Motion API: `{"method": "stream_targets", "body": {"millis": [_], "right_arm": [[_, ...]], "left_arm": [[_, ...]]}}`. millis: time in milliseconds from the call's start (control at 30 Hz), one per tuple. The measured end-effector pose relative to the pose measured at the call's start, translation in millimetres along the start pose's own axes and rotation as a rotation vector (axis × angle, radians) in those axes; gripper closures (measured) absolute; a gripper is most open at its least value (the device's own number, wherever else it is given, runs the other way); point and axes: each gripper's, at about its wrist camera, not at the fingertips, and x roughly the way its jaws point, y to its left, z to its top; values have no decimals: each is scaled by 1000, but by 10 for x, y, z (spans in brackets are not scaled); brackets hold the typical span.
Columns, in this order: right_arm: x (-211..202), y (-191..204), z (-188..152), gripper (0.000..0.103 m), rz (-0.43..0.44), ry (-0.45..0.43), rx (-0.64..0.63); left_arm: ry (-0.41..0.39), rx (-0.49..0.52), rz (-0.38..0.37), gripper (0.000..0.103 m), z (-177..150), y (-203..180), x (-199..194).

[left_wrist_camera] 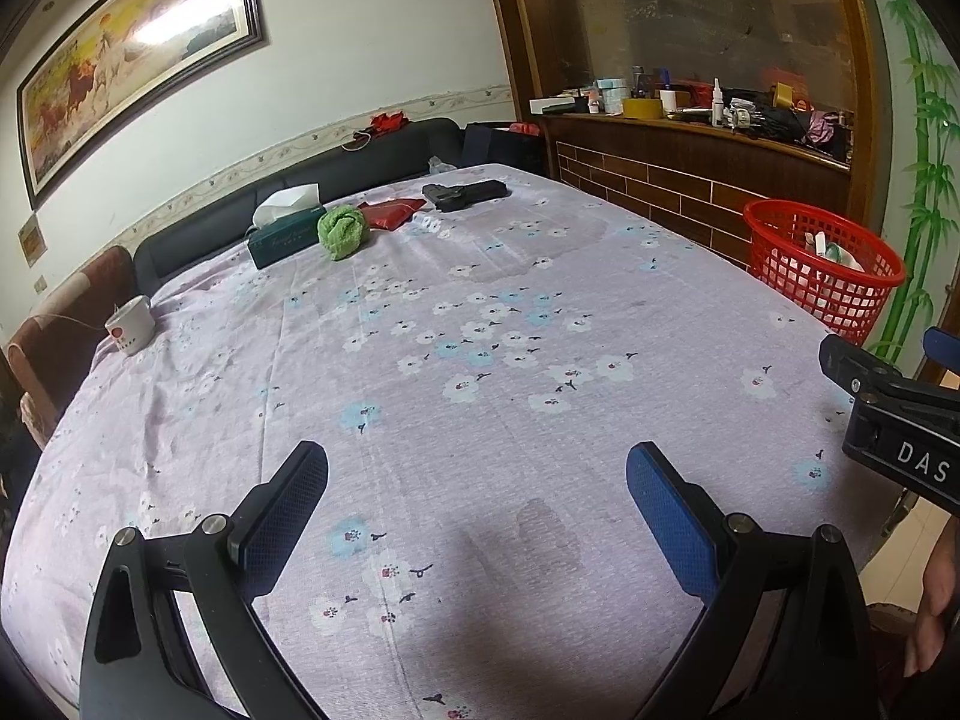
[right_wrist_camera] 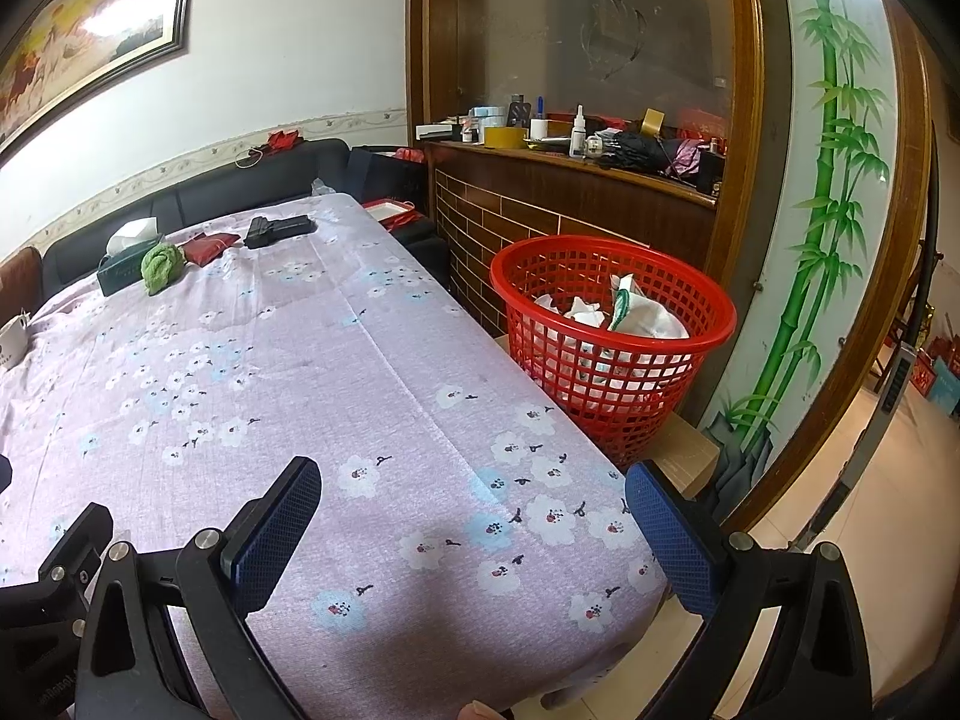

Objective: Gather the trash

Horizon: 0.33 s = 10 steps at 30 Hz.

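Trash bin: a red basket (right_wrist_camera: 612,348) stands off the table's right side, on a low box by the brick-patterned counter; white crumpled paper and wrappers already lie in it.
Left claw (left_wrist_camera: 477,510): spread wide, holding nothing, hovering over the near middle of the table (left_wrist_camera: 480,360).
Right claw (right_wrist_camera: 472,525): also wide and empty, at the table's near right corner, with the basket just ahead and to its right (this is clearly the nearer one to the bin).
Possible trash left: a green crumpled wad (left_wrist_camera: 341,231) lies at the far end, touching a dark tissue box (left_wrist_camera: 282,234), with a red packet (left_wrist_camera: 390,211) just beside it; whether these count as trash I cannot tell.
Direction: those things lie straight ahead of the left claw, well apart from both.
Surface: a lilac flowered cloth, slightly creased, with a faint damp-looking patch near the left claw.
Room: a white mug (left_wrist_camera: 130,324) at the left edge, a dark sofa behind, a framed horse painting on the wall.
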Motion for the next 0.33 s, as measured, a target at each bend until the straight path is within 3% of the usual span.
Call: {"method": "stream_targets", "body": {"millis": [167,333], "right_arm": [[9,25,6,0,-1,-2,-6],[36,105,80,0,3,-12,-19]], "left_arm": [[28,-77,22,4,25,313,51],[51,-244,57,4,64,1050,72]]}}
